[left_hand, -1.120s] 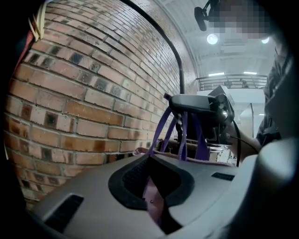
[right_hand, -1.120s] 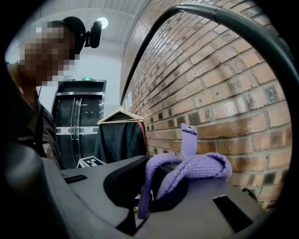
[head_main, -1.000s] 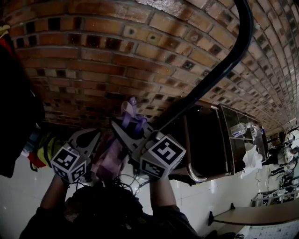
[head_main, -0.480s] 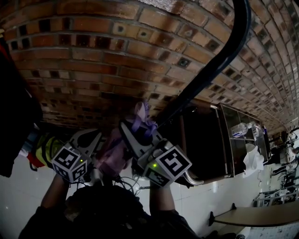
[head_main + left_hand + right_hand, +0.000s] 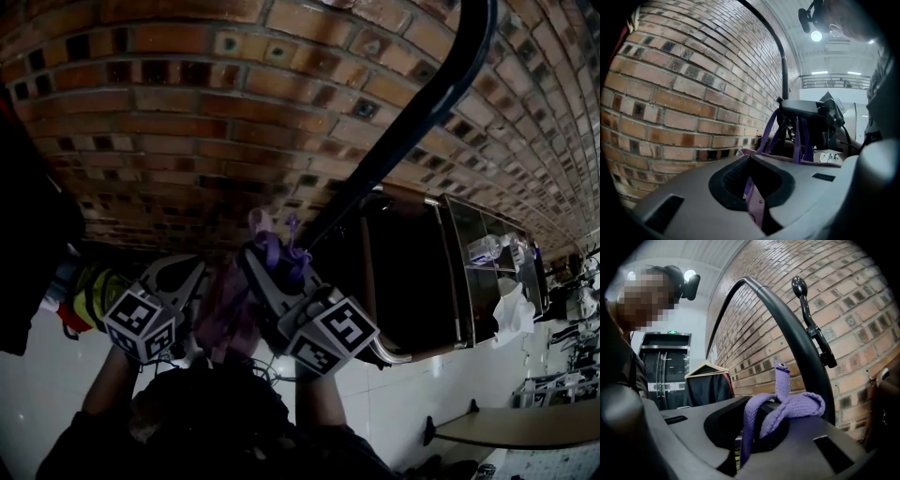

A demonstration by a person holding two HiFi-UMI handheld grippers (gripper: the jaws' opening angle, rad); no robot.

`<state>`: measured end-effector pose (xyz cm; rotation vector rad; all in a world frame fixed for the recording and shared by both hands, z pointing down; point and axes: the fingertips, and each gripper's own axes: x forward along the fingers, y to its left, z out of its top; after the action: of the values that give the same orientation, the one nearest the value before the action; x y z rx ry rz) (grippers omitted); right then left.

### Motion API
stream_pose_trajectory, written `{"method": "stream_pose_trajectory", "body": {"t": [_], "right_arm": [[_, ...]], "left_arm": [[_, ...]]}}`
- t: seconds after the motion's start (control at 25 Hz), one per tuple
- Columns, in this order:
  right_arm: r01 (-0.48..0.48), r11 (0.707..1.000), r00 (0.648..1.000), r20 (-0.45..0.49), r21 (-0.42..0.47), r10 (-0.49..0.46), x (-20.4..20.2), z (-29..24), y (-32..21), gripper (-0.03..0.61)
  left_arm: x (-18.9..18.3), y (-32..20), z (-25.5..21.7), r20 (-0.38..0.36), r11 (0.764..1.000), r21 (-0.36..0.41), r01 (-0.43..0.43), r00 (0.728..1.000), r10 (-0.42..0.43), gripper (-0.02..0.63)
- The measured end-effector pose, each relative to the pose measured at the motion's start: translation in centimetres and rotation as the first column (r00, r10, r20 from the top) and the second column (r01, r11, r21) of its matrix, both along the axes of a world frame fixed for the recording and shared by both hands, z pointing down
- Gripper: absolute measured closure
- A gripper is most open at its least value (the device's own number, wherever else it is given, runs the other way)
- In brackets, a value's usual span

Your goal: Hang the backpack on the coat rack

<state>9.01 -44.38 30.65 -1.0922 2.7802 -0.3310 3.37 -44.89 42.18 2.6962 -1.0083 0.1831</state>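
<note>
A lilac backpack (image 5: 223, 311) hangs between my two grippers, in front of a brick wall. My right gripper (image 5: 266, 253) is shut on its purple strap (image 5: 277, 246), which loops out over the jaws (image 5: 787, 404). It sits close beside the black curved coat rack pole (image 5: 412, 117). A knobbed hook (image 5: 800, 287) sticks out of the pole (image 5: 797, 341) higher up. My left gripper (image 5: 194, 277) is shut on a fold of the backpack's fabric (image 5: 755, 206). From there the straps (image 5: 799, 140) rise to the right gripper (image 5: 808, 108).
The brick wall (image 5: 187, 122) fills the space ahead. Dark garments (image 5: 28, 234) hang at the left, one on a hanger (image 5: 707, 367), with a hi-vis item (image 5: 94, 295) below. A dark glass-fronted cabinet (image 5: 412, 281) stands right of the pole. A table edge (image 5: 487, 429) is at lower right.
Both grippers have shifted a little with the backpack, the right one toward the pole and rolled slightly. Both grips are unchanged.
</note>
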Motion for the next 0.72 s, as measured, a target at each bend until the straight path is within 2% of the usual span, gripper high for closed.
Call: {"method": "stream_pose_trajectory", "body": {"t": [0.32,0.52,0.72], "right_arm": [[-0.082,0.997,0.996,0.022,0.001,0.082,1.3,0.7,0.1,0.58],[-0.169,0.985,0.982,0.071,-0.044,0.172,2.4,1.3,-0.2,0.58],[-0.187,0.981,0.977,0.099,-0.048,0.191,2.5,0.8,-0.4,0.58]], "left_arm": [[0.6,0.3,0.5,-0.002,1.0,-0.012,-0.023,1.0,0.023,0.6],[1.2,0.7,0.6,0.002,0.999,-0.01,-0.033,0.999,0.033,0.6],[0.6,0.6,0.6,0.008,0.999,-0.004,-0.033,0.999,0.033,0.6]]}}
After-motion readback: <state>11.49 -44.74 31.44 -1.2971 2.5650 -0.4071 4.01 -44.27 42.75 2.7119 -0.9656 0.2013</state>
